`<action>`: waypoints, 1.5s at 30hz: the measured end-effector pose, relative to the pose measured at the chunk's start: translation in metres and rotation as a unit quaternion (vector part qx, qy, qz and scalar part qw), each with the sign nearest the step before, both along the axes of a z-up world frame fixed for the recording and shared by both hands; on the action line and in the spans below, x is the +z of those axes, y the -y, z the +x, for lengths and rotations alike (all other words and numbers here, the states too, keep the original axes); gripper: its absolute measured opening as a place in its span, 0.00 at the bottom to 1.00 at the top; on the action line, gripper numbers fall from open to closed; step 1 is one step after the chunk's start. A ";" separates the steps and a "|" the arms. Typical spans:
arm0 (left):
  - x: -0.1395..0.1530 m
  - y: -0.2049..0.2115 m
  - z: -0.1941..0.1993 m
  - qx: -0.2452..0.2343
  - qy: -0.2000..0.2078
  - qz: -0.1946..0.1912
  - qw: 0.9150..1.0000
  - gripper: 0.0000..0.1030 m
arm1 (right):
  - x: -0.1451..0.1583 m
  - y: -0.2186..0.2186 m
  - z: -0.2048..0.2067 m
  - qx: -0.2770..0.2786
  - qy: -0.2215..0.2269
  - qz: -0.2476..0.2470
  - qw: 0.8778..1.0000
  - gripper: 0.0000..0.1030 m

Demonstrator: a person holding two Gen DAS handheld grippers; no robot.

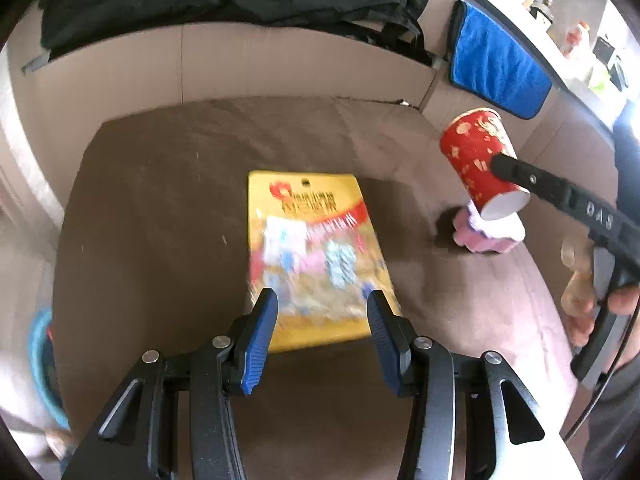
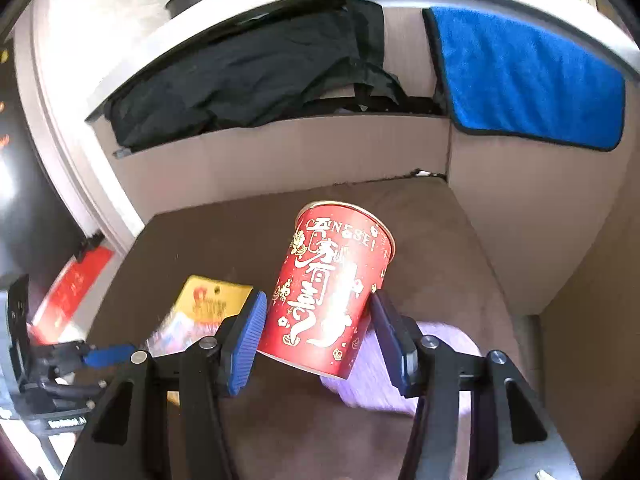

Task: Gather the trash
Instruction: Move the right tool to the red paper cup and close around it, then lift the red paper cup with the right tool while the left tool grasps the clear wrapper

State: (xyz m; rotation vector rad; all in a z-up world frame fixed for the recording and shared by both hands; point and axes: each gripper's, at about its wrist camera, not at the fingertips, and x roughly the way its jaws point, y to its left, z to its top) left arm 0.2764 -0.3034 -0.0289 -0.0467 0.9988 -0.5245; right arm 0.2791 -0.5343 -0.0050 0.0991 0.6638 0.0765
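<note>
While the right hand-held gripper (image 2: 316, 332) grips a red paper cup (image 2: 334, 292) by its sides — cup tilted, lifted clear of the brown seat cushion (image 2: 432, 248) — the left hand-held gripper (image 1: 322, 320) hangs with jaws apart and nothing between them, over the near edge of a yellow snack packet (image 1: 316, 248) lying flat on the cushion. Below the cup sits a pink-and-lilac soft item (image 1: 490, 236), blurred. Black cloth (image 2: 240, 76) and a blue towel (image 2: 528, 76) drape over the backrest.

A snack packet (image 1: 316, 256) lies flat on the seat cushion (image 1: 168, 208), a paper cup (image 2: 332, 292) raised to its right above a plush toy (image 1: 490, 234); a towel (image 2: 528, 76) drapes the backrest behind.
</note>
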 end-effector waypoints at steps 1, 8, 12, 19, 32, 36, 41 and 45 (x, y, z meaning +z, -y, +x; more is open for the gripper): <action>-0.001 0.000 -0.004 0.009 -0.009 -0.006 1.000 0.47 | -0.001 -0.001 -0.007 0.001 0.003 -0.012 1.000 0.48; 0.003 0.010 -0.023 0.061 -0.042 -0.067 0.995 0.47 | -0.006 0.000 -0.036 0.023 0.016 -0.034 0.999 0.49; -0.008 0.018 -0.010 0.108 -0.083 -0.095 0.986 0.46 | -0.012 0.006 -0.043 0.029 0.019 -0.036 0.999 0.49; -0.024 0.016 0.012 0.210 -0.103 -0.093 0.968 0.43 | -0.026 0.010 -0.051 0.032 0.028 -0.024 0.999 0.49; -0.020 0.003 0.037 0.204 -0.045 -0.038 0.977 0.02 | -0.025 -0.008 -0.038 0.047 0.027 -0.013 0.998 0.48; -0.003 -0.013 0.028 0.169 -0.012 -0.019 0.985 0.02 | -0.022 -0.019 -0.036 0.050 0.025 -0.014 0.998 0.48; 0.024 -0.036 0.006 0.121 0.047 0.023 0.991 0.02 | -0.010 -0.041 -0.042 0.061 0.032 -0.016 0.998 0.40; 0.049 -0.063 -0.013 0.097 0.086 0.035 0.991 0.02 | 0.000 -0.070 -0.046 0.070 0.039 -0.019 0.997 0.11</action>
